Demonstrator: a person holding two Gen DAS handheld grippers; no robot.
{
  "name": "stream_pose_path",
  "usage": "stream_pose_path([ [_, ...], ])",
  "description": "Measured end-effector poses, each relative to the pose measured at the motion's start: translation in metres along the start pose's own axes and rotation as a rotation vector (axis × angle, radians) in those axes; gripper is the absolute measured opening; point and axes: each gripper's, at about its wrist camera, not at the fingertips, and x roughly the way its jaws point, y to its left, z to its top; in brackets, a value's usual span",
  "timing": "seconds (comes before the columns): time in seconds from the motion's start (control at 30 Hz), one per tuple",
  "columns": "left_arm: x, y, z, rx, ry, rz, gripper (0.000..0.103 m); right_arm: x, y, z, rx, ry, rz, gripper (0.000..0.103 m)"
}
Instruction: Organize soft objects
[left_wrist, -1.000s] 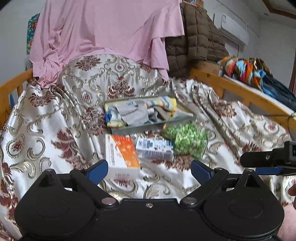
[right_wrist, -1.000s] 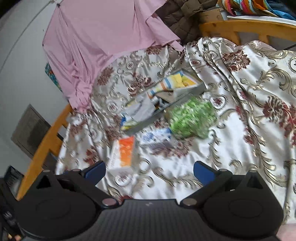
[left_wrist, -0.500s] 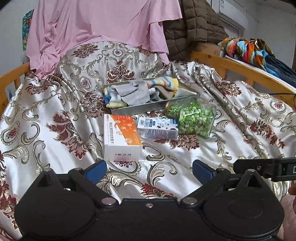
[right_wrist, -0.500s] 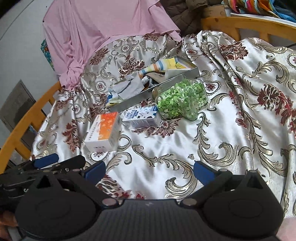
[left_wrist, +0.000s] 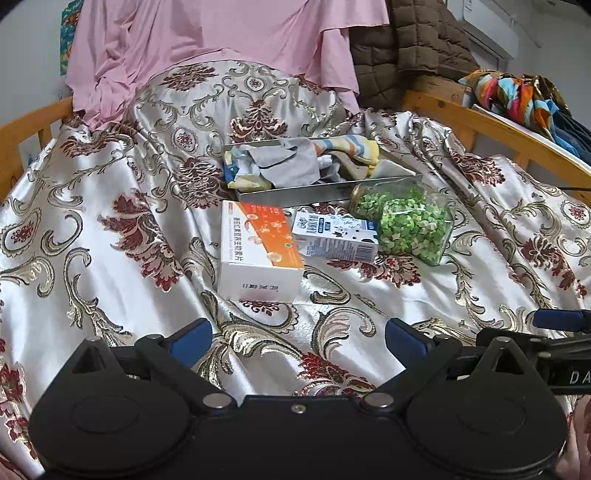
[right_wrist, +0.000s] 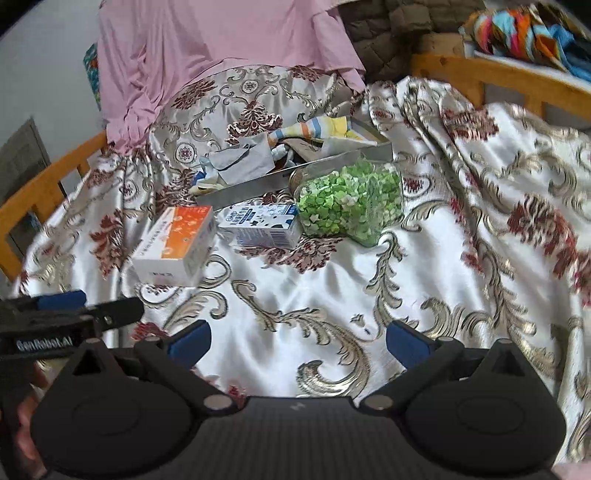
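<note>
A metal tray (left_wrist: 295, 195) (right_wrist: 258, 188) lies on the satin bedspread and holds a grey cloth (left_wrist: 284, 166) (right_wrist: 240, 164) and a striped cloth (left_wrist: 347, 146) (right_wrist: 314, 129). In front of it lie an orange-and-white box (left_wrist: 258, 251) (right_wrist: 177, 243), a small milk carton (left_wrist: 336, 236) (right_wrist: 262, 221) and a clear jar of green bits (left_wrist: 406, 221) (right_wrist: 347, 199). My left gripper (left_wrist: 298, 336) is open and empty, short of the box. My right gripper (right_wrist: 298, 339) is open and empty, over bare bedspread short of the jar.
A pink sheet (left_wrist: 221, 40) and a brown quilted jacket (left_wrist: 406, 40) hang behind the bed. Wooden rails (left_wrist: 491, 129) (right_wrist: 48, 184) run along both sides. Colourful clothes (left_wrist: 517, 96) lie beyond the right rail. The satin bedspread (left_wrist: 92, 240) covers the whole bed.
Both grippers have moved nearer the objects and lower over the bed. The right view has swung level and now faces the items. Both stay open.
</note>
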Motion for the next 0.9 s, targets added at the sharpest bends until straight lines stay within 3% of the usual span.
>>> stream_pose_path([
  [0.4,0.008,-0.002,-0.004,0.001,0.006,0.022,0.101,0.008,-0.004,-0.004,-0.035,-0.063,-0.058,0.103],
  [0.9,0.007,-0.002,-0.005,-0.001,-0.006,0.026,0.102,0.005,-0.005,-0.003,-0.053,-0.087,-0.055,0.103],
])
